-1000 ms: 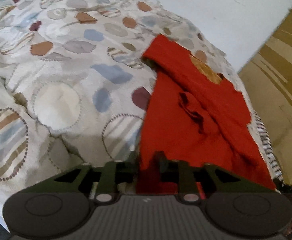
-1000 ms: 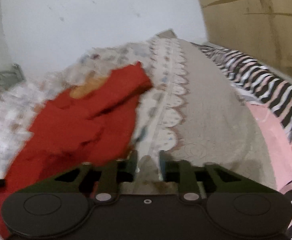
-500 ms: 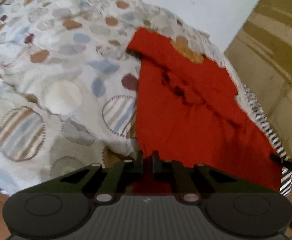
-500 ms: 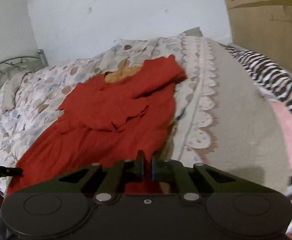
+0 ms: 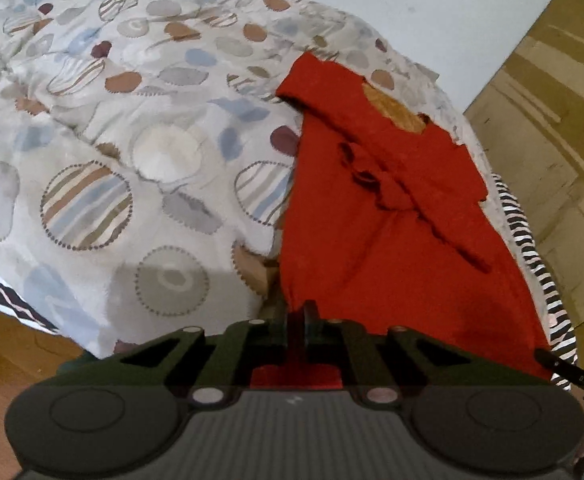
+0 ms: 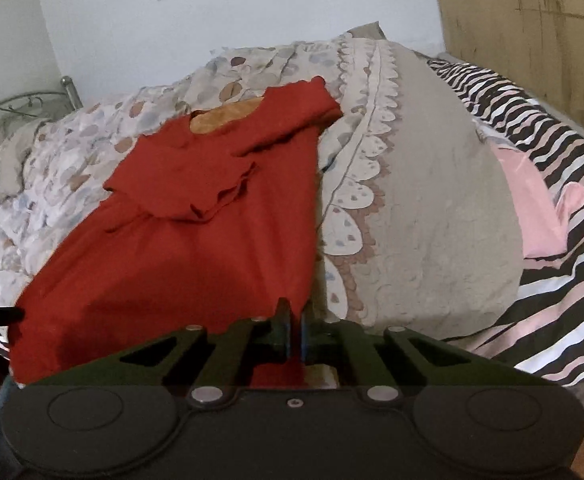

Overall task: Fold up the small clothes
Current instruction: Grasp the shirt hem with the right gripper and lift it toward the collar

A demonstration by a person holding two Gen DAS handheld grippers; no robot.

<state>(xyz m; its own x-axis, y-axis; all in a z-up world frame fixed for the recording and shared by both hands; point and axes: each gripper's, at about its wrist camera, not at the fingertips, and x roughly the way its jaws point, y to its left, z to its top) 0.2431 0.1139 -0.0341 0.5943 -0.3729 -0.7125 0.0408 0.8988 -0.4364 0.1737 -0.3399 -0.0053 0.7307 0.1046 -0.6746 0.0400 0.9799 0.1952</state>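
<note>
the red dress point(image 5: 392, 248) lay spread lengthwise on the patterned quilt point(image 5: 132, 152), its neck end far from the cameras and its hem at the near edge of the bed. a yellow-orange lining point(image 5: 392, 110) showed inside the neckline. one short ruffled sleeve point(image 6: 188, 188) was folded in across the chest, and the other sleeve point(image 6: 304, 108) stuck out toward the scalloped border of the quilt point(image 6: 360, 168).

the left gripper point(image 5: 298, 316) was clenched on the hem at the dress's left corner; red cloth ran in between the two fingers and showed again behind them. the right gripper point(image 6: 294, 328) was likewise pinched tight on the hem at the opposite corner, with a strip of red cloth caught between its fingers. in the left wrist view the tip of the right gripper showed at the far right edge, just beside the hem. between the two grips the hem hung fairly straight along the bed's edge.

a grey quilted panel point(image 6: 432, 200) lay just right of the dress, and beyond it a black, white and pink striped sheet point(image 6: 552, 272). a metal bed frame point(image 6: 20, 108) stood at the far left against the white wall point(image 6: 232, 8).
</note>
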